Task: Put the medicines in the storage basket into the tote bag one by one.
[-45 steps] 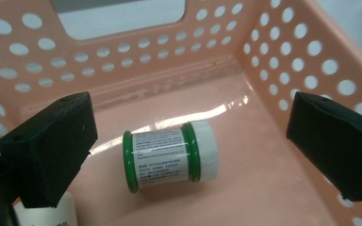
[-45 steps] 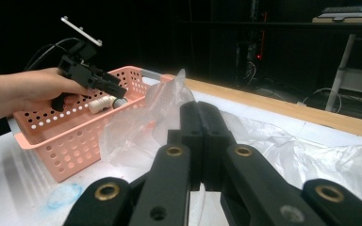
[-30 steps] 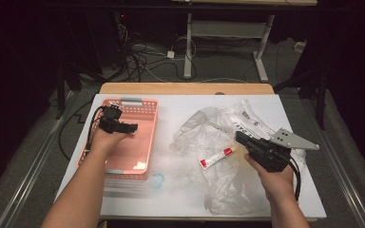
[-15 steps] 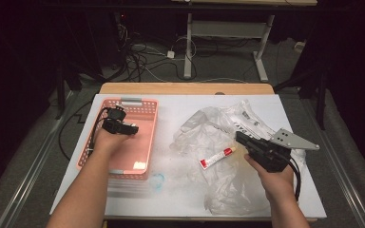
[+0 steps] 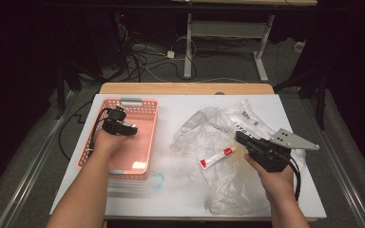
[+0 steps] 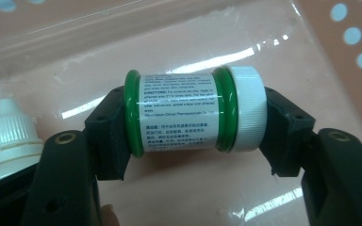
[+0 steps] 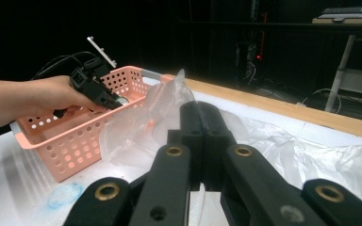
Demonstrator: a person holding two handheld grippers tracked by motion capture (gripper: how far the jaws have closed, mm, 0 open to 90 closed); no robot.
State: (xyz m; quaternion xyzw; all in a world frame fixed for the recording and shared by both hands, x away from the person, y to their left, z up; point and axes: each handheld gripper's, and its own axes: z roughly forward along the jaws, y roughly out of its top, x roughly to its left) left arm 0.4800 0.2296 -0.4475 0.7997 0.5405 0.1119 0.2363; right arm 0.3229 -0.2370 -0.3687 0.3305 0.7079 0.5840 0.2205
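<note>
The left gripper [image 6: 195, 127] holds a small jar [image 6: 193, 112] end to end between its two black pads, one pad against the jar's base and the other against its cap. Its jaws have just been closing onto the jar and now stand partly drawn in, pressing on both ends. The jar lies on its side. It is a short green cylinder with a white ribbed screw cap and a white paper label wrapped around its middle; the label carries fine dark print in several lines, too small to read. Green rims show at either side of the label.

Jar and gripper sit inside a pink plastic basket [image 5: 142, 107] with round holes in its walls, at the left of the white table [image 5: 180, 109]. A clear glossy sheet lies under the jar. Just beside the left jaw stands a white dropper-style cap [image 6: 10, 134].

Well apart, at the table's right, the right gripper [image 5: 240, 138] has its jaws pressed fully together, holding nothing. It hovers above crumpled clear plastic bags [image 5: 218, 126], near a red and white tube [image 5: 216, 158].
</note>
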